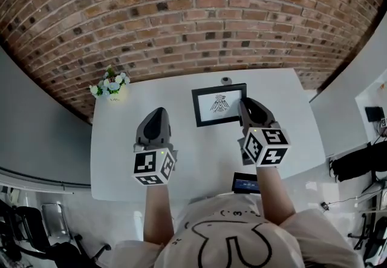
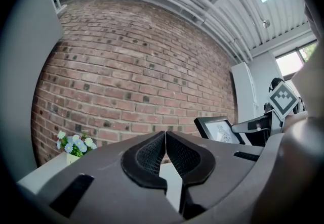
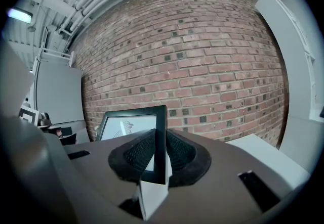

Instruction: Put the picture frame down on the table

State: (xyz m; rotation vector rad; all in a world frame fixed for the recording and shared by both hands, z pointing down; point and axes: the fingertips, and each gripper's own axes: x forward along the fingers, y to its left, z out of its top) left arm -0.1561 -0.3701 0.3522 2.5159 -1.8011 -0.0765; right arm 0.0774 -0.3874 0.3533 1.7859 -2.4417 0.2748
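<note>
Right gripper clamped on the picture frame; left gripper closed on nothing.

A brick wall is seen beyond the far edge of the white table, whose top is bare across the left, the middle and the right side. The black-edged frame is held over the rear middle of the table, close to the far edge, its print facing the person. Its right edge is pinched between the right jaws, which are parted only by the thickness of that edge. Whether its lower edge touches the table cannot be told. The left jaws are pressed together at their tips, above bare table, well apart from the frame. A small pot of flowers is set at the far left corner. A small dark object is seen at the far edge, just behind the frame.
</note>
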